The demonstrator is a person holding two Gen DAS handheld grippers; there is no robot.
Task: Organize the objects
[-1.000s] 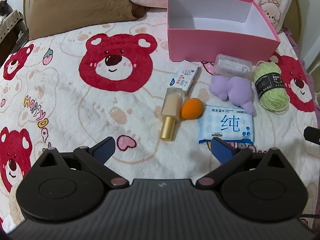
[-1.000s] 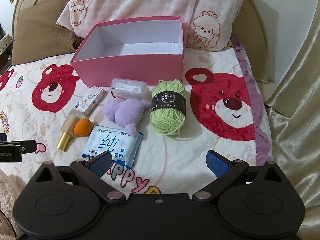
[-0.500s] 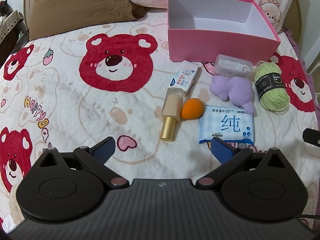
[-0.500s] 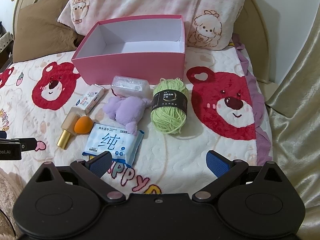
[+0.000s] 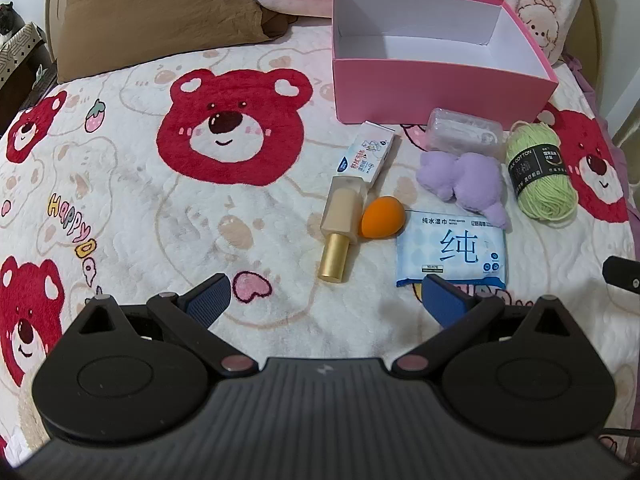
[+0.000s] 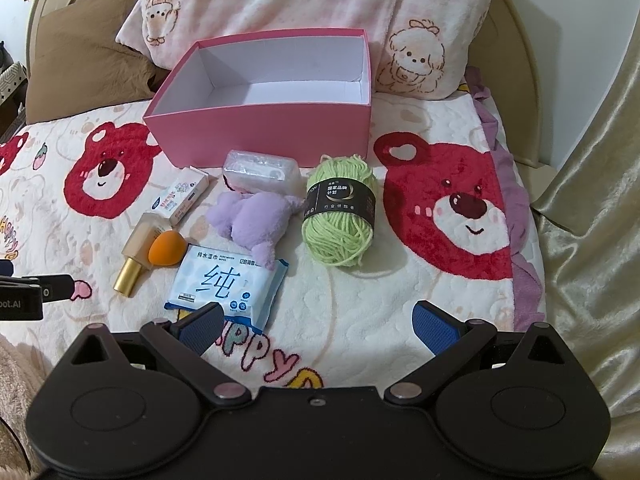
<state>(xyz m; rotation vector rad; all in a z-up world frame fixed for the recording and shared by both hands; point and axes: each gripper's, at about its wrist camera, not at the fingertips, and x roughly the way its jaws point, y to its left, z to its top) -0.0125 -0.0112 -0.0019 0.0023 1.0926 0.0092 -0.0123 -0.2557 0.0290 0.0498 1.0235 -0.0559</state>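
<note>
Both grippers gape wide, holding nothing. Wet-wipes pack (image 5: 451, 249) lies flat on the blanket, just ahead of the left gripper (image 5: 326, 295) toward its right finger (right gripper (image 6: 317, 323) also near). Pink box (image 6: 260, 130) sits empty behind the clutter.

We count one pink box (image 6: 276, 132), one green yarn ball (image 6: 340, 216), one purple plush toy (image 6: 256, 216), one clear plastic case (image 6: 262, 172), one wet-wipes pack (image 6: 228, 284), one orange makeup sponge (image 6: 166, 248), one foundation bottle (image 6: 138, 252), one small carton (image 6: 184, 196). Two pillows: brown (image 5: 160, 12), pink (image 6: 304, 4).
</note>
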